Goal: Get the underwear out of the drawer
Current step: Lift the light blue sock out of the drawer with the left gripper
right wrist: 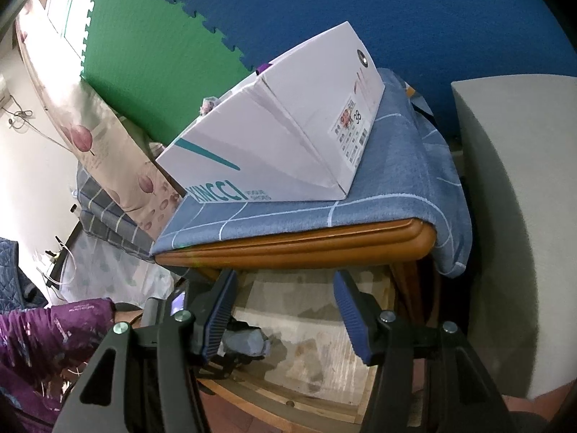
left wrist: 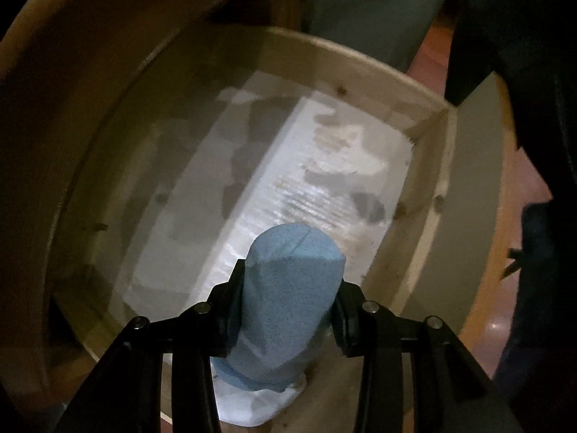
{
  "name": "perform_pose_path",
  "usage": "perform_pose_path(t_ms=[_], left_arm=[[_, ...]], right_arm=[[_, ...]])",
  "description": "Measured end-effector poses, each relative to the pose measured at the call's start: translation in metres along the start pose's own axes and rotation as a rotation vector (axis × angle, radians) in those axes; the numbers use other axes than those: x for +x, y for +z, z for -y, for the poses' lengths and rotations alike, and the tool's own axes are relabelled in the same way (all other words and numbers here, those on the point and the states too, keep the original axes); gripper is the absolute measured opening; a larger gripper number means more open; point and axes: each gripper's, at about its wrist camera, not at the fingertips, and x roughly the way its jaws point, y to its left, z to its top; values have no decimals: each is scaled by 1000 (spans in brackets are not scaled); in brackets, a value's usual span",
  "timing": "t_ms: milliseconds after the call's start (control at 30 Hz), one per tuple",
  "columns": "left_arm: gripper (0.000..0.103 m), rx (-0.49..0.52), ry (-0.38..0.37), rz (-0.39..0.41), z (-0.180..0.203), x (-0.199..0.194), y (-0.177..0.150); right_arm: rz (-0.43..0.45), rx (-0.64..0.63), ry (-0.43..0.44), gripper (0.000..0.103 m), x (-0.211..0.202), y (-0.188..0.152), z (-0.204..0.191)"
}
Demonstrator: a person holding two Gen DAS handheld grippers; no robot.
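Note:
A rolled blue piece of underwear (left wrist: pixel 288 303) is clamped between the black fingers of my left gripper (left wrist: pixel 285 314), which points down over the open wooden drawer (left wrist: pixel 429 195). The roll hangs above the drawer's pale paper lining (left wrist: pixel 324 166). In the right wrist view the same blue underwear roll (right wrist: pixel 247 341) shows low at the left, beside the left gripper's black body. My right gripper (right wrist: pixel 285 314) stands open with blue ribbed pads (right wrist: pixel 351 310), nothing between them, aimed at the open drawer (right wrist: pixel 306 328) under the cabinet top.
A white shoebox (right wrist: pixel 288 144) lies on a blue checked cloth (right wrist: pixel 396 187) over the wooden cabinet top (right wrist: pixel 288 249). A grey block (right wrist: pixel 512 216) stands at the right. A purple sleeve (right wrist: pixel 47 335) is at lower left. Green and blue foam mats line the wall.

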Motion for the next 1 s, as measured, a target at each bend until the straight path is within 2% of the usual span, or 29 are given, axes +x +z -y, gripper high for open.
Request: perform_pose_path(t_ms=[67,133,200,267,367,567,700,1000], left_arm=[[37,-17,-4,21,-2,-6,1],[37,-24,0,50,6,-15,20],[37,-31,5,79,-5,-28,28],[37,-45,4,107,-7,-17,42],[37,-74,13,159,-6,-24,54],[37,-147,49,247,-2,-52,59],[37,-214,50,313,-6,-86,64],[37,-286,73,467,-24,-178,89]], right_arm=[[2,-1,-1,57,-1,0,1],[3,-2,-3,57,-1,0,1],[2,-4,-3,57,-1,0,1],[0,-9,-5,57,0,0,0],[-4,-22,-12,57,1,-1,-2],[-8,-39,-21,57,1,-2,-5],[-9,-41,-23,57,1,-3,-5],[-9,-49,-22,57,1,-4,-6]])
